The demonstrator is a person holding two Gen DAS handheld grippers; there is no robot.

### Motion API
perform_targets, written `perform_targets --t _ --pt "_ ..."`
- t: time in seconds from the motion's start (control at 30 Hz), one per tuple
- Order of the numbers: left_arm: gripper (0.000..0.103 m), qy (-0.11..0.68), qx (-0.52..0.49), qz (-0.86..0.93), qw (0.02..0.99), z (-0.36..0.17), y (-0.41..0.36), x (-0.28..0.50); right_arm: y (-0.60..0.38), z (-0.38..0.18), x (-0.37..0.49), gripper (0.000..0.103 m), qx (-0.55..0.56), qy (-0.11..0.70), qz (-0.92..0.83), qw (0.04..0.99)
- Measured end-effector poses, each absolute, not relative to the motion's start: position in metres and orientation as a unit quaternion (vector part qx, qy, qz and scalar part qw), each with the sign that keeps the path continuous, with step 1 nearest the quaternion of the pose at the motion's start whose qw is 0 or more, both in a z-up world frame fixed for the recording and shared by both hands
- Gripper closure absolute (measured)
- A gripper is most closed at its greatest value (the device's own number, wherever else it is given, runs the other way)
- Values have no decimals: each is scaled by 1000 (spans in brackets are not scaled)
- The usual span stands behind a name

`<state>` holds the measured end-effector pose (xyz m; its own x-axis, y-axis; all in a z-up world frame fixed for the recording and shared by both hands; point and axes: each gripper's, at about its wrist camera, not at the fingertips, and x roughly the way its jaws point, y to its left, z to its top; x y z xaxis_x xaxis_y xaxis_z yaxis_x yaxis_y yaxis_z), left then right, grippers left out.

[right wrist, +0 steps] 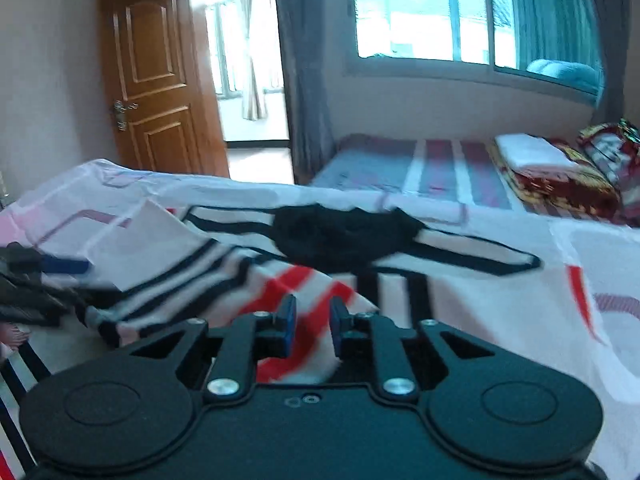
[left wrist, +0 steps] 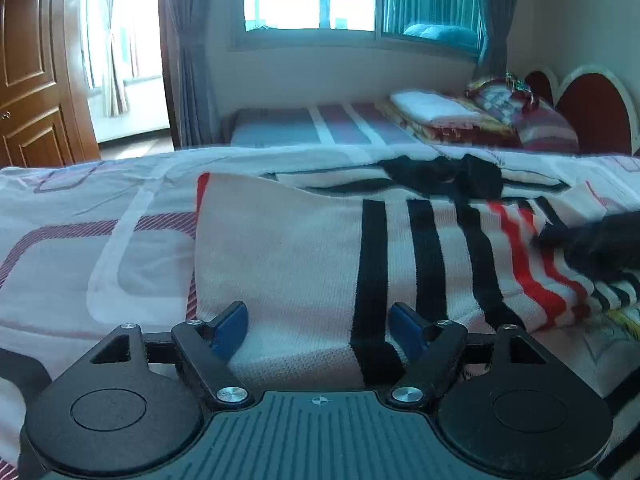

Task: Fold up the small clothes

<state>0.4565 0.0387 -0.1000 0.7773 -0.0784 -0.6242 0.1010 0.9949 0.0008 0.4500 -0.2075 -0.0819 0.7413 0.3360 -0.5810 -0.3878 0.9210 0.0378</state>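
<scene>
A white knit sweater point(left wrist: 304, 248) with black and red stripes lies partly folded on the patterned bedsheet point(left wrist: 80, 220). Its black collar part point(left wrist: 444, 176) sits at the far side. My left gripper point(left wrist: 318, 328) stands open wide over the sweater's near folded edge, and the fabric lies between its blue pads point(left wrist: 230, 326) without being pinched. In the right wrist view my right gripper point(right wrist: 314, 320) hovers over the red-striped part of the sweater point(right wrist: 304, 288), with a narrow gap between its pads and no cloth pressed in it. The left gripper point(right wrist: 44, 276) shows blurred at the left edge.
Beyond the bed lies a second, lower bed point(right wrist: 400, 164) with a striped sheet, a folded white towel point(right wrist: 528, 150) and colourful blankets point(right wrist: 560, 184). A wooden door point(right wrist: 156, 80) stands open at the left. A window with grey curtains point(right wrist: 304, 60) fills the far wall.
</scene>
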Motion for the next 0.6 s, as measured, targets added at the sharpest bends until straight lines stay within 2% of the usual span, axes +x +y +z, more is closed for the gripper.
perform_targets --t 0.03,0.1,0.23,0.3,0.43,0.6 --pt "26 332 18 -49 942 -96 39 458 -201 -92 458 84 -65 330 182 924" --pt "26 303 21 -54 951 -84 43 459 -197 -92 459 83 -84 328 182 923" --pt "26 289 30 -52 956 -72 48 493 -202 -74 462 83 -40 285 191 939" --pt "26 298 36 -49 952 -75 48 518 -198 -72 470 82 -31 272 194 942" --pt "26 341 50 -30 938 -98 52 558 -184 -89 492 84 -54 299 180 936" --pt "26 338 39 -35 940 -97 49 555 -184 -97 496 84 -60 305 183 933"
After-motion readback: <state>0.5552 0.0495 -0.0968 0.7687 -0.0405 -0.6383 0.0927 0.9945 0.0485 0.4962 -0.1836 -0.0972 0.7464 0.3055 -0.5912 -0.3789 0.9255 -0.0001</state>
